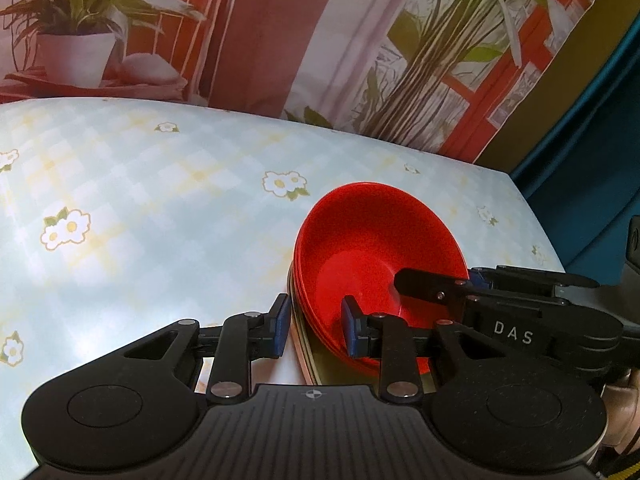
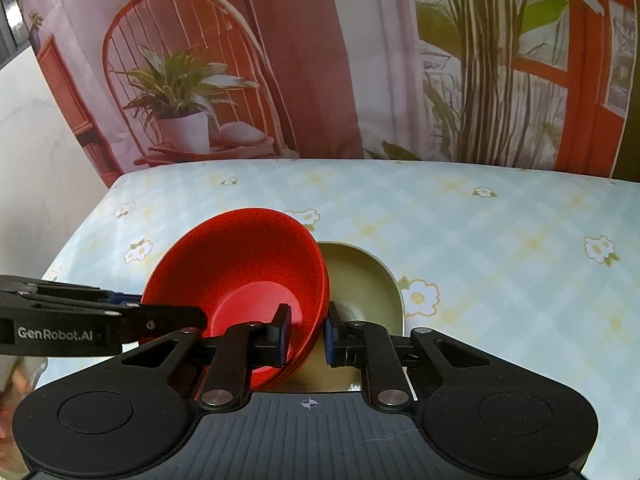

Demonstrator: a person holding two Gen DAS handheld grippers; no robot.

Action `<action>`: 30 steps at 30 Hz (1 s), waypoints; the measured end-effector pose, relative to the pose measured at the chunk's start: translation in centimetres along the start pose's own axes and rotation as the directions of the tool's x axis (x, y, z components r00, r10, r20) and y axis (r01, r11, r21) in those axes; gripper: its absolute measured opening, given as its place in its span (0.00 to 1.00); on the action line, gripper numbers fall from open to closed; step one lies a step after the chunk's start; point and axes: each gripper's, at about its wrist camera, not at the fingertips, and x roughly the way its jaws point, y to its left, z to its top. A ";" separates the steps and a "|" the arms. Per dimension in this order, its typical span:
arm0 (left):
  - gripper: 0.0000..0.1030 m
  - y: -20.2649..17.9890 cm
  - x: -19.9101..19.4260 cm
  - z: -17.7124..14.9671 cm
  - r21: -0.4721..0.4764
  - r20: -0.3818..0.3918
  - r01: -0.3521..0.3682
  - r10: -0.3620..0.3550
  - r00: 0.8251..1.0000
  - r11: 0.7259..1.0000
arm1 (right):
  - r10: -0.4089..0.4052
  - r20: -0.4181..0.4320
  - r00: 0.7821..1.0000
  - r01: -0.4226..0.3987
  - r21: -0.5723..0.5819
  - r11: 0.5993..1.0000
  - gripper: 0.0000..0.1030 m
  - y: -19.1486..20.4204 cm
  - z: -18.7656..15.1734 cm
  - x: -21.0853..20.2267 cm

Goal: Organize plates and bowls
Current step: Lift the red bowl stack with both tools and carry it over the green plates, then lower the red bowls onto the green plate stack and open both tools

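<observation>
A stack of red bowls [image 1: 372, 248] sits on a stack of plates whose top one is olive green [image 2: 360, 280], on the flowered tablecloth. The bowls also show in the right wrist view [image 2: 248, 264]. My left gripper [image 1: 314, 326] straddles the left rim of the bowls and the plate edges [image 1: 298, 320], one pad inside the bowl, one outside. My right gripper [image 2: 307, 334] grips the right rim of the bowls, pads close on the wall. Each gripper shows in the other's view, at the bowl's opposite rim.
The table [image 1: 160, 208] has a pale blue checked cloth with daisies. A printed backdrop of a plant and chair [image 2: 192, 92] hangs behind the far edge. A teal curtain [image 1: 592, 168] hangs at the right.
</observation>
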 end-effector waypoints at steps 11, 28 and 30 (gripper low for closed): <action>0.30 -1.1 -1.9 0.1 0.036 0.046 -0.045 0.043 0.998 0.998 | -0.030 0.019 0.999 0.030 -0.007 1.000 0.26 0.1 0.2 -1.3; 0.41 -3.9 -8.0 -1.3 0.101 0.164 -0.126 0.109 0.980 0.987 | -0.074 0.105 0.992 0.078 -0.031 0.996 0.42 1.6 -0.5 -7.9; 0.50 -4.2 -9.0 -1.6 0.111 0.185 -0.139 0.117 0.976 0.984 | -0.082 0.121 0.989 0.087 -0.030 0.996 0.48 1.9 -0.7 -9.0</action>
